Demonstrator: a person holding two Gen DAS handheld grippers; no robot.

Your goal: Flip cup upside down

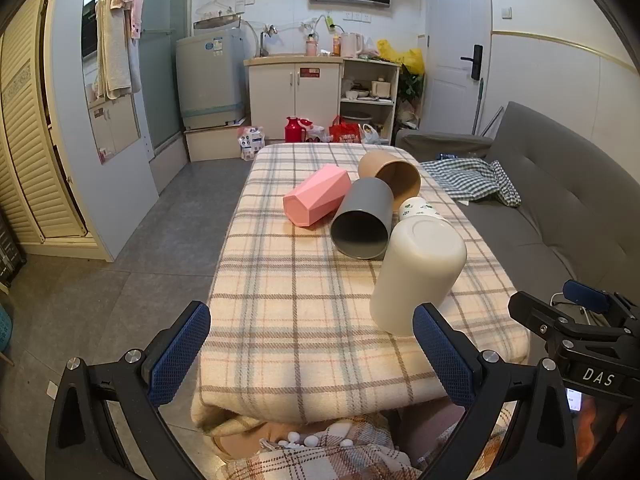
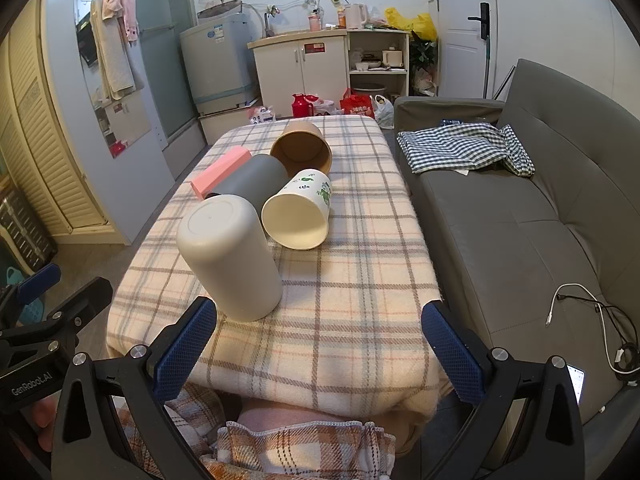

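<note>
**On the plaid cloth: white cup upside down**

Nearest the table's front edge, a tall white plastic cup (image 2: 228, 256) is seen base-up on the plaid-covered table (image 2: 360, 320). Behind it, a grey cylindrical cup (image 1: 362, 224), a leaf-printed paper cup (image 2: 300, 214), a brown paper cup (image 2: 302, 148) and a pink faceted cup (image 1: 316, 196) are laid on their sides. Both the left gripper (image 1: 312, 354) and right gripper (image 2: 320, 350) are held spread, grasping nothing.

"DAS" on right tool (image 1: 599, 376), "GenRobot.AI" on left tool (image 2: 32, 386)
</note>
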